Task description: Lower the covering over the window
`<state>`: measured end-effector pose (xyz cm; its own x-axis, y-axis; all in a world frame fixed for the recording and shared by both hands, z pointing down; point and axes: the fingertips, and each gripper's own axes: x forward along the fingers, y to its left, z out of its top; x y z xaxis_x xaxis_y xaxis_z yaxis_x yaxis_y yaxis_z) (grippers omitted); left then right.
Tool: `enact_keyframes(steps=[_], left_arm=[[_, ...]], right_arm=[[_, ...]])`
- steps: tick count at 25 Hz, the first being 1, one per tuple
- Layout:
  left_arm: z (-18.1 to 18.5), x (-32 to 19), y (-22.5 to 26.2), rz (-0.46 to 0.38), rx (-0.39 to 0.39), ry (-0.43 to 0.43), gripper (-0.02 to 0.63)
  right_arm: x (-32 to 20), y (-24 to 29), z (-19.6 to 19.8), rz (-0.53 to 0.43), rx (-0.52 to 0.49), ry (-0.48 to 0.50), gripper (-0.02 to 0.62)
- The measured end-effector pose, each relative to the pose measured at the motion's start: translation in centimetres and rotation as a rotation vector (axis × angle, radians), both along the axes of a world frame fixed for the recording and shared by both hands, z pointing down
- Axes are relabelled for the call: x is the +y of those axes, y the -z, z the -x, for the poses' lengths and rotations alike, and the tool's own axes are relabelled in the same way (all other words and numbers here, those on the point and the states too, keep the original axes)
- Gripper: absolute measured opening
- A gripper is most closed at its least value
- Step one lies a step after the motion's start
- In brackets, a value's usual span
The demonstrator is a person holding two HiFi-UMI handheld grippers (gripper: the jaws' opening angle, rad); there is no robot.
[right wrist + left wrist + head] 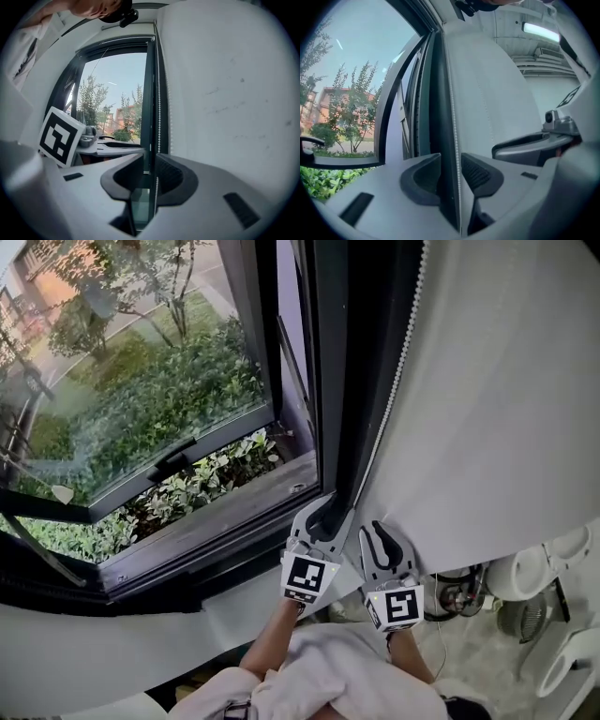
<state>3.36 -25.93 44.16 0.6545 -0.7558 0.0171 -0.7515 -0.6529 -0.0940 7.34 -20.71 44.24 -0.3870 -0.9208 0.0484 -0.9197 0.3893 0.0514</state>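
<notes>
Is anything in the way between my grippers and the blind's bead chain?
Nothing visible. The bead chain already runs between the open jaws of both the left gripper and the right gripper.

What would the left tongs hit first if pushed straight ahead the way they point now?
Probably the bead chain, which hangs between the open left tongs; just behind it stands the dark window frame. Depth is uncertain.

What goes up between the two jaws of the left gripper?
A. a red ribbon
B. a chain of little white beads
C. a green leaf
B: in the left gripper view, the bead chain beside the white blind runs up through the gap of the left gripper, whose jaws stand apart on either side of it.
</notes>
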Motion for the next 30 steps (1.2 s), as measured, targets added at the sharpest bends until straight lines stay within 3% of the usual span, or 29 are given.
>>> enact_keyframes(steps=[9, 15, 18, 23, 30], left_arm=[[-2.4, -2.5, -0.9, 0.004, -0.042, 0.004, 0.161], [-2.6, -3.7, -1.8, 0.007, -0.091, 0.084, 0.157], [-2.3, -3.7, -2.0, 0.008, -0.087, 0.101, 0.104], [-2.3, -2.5, -1.6, 0.028, -0.049, 0.053, 0.019], [-1.5, 0.7, -2.3, 0.056, -0.032, 0.015, 0.018]], right_arm=[[0.9, 0.2, -0.8, -0.007, 0.006, -0.032, 0.08], [1.7, 0.3, -1.4, -0.007, 0.008, -0.047, 0.08], [2.2, 0.0, -1.6, -0.006, 0.002, -0.051, 0.08], [2.8, 1.5, -1.0, -0.028, 0.027, -0.018, 0.08], [2.9, 4.4, 1.4, -0.097, 0.053, 0.082, 0.081]])
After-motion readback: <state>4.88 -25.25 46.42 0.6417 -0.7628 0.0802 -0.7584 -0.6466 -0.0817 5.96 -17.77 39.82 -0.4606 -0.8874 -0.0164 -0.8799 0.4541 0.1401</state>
